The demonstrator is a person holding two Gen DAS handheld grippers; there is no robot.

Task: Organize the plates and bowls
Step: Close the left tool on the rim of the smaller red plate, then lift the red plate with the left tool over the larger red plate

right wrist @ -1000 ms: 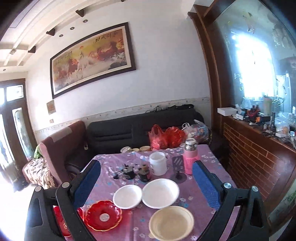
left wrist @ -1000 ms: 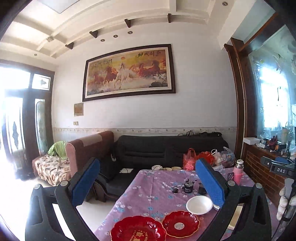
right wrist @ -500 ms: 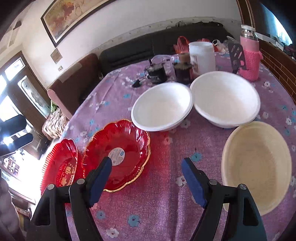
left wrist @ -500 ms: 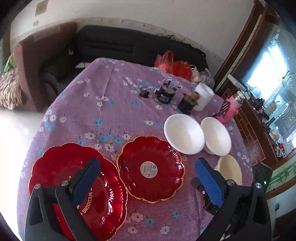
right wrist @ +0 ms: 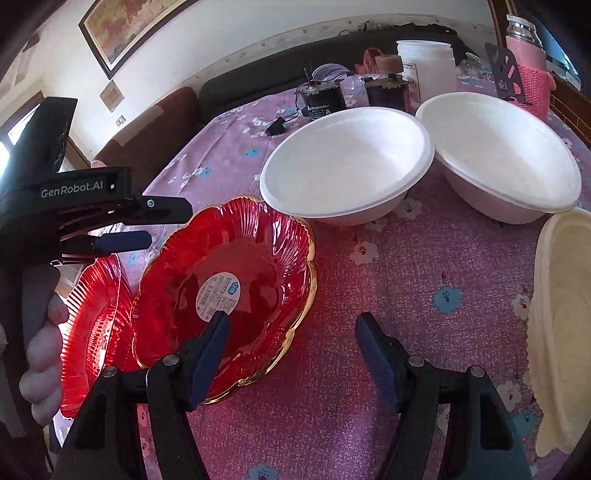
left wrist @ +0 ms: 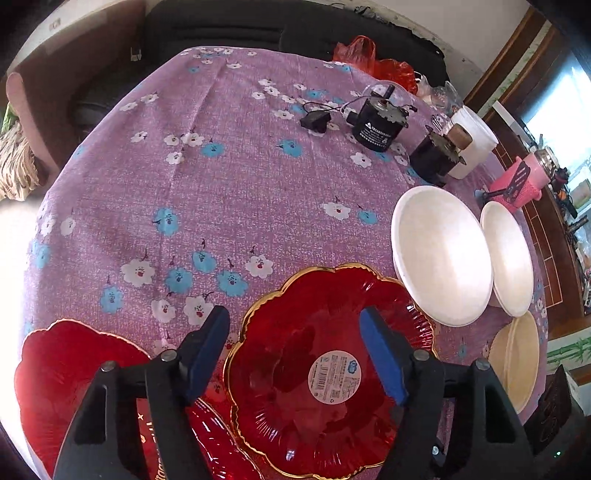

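two grippers close in over a red plate (left wrist: 325,354)

left gripper (left wrist: 295,354) and right gripper (right wrist: 291,358) jaws are narrowing, grasping nothing yet; white bowls (right wrist: 347,166) sit beyond.

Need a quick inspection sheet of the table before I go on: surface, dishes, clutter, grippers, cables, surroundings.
Surface: purple floral tablecloth.
Job's things: two red plates side by side; two white bowls; cream bowl nearest the right edge.
Clutter: two black motors, white jar, pink bottle.
Grippers: left gripper over the gold-rimmed plate, closing, not gripping; right gripper closing, holding nothing.
Cables: thin motor leads.
Surroundings: dark sofa.
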